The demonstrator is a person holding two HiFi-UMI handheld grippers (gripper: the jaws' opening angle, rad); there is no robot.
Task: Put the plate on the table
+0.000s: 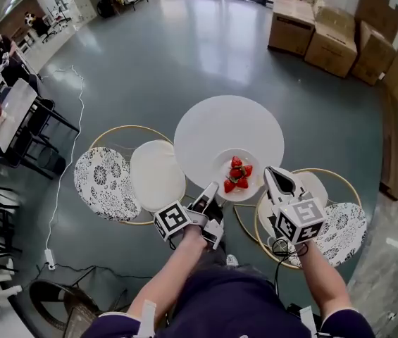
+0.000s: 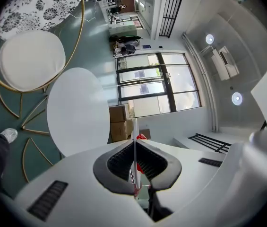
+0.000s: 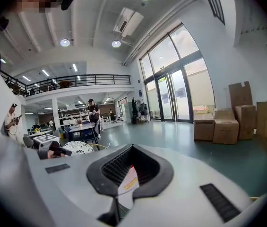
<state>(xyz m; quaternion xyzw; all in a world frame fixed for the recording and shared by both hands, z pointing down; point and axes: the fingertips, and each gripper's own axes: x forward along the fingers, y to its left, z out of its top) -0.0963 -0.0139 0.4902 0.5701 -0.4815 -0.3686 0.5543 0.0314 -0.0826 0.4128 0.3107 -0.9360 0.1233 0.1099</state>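
Observation:
A white plate [image 1: 252, 188] with red strawberries [image 1: 237, 174] sits over the near edge of the round white table [image 1: 227, 129]; I cannot tell if it rests there or hovers. My left gripper [image 1: 210, 193] is shut on the plate's left rim, seen as a thin white edge [image 2: 134, 151] between the pads, with a strawberry [image 2: 142, 137] beyond. My right gripper [image 1: 270, 175] holds the right rim. In the right gripper view the gripper [image 3: 127, 168] is shut on the white rim [image 3: 129, 182].
Gold-framed chairs flank the table: a white seat [image 1: 158, 174] and a patterned cushion [image 1: 103, 182] at left, another patterned one [image 1: 341, 232] at right. Cardboard boxes [image 1: 332, 37] stand far right. A cable [image 1: 63, 182] trails on the floor at left.

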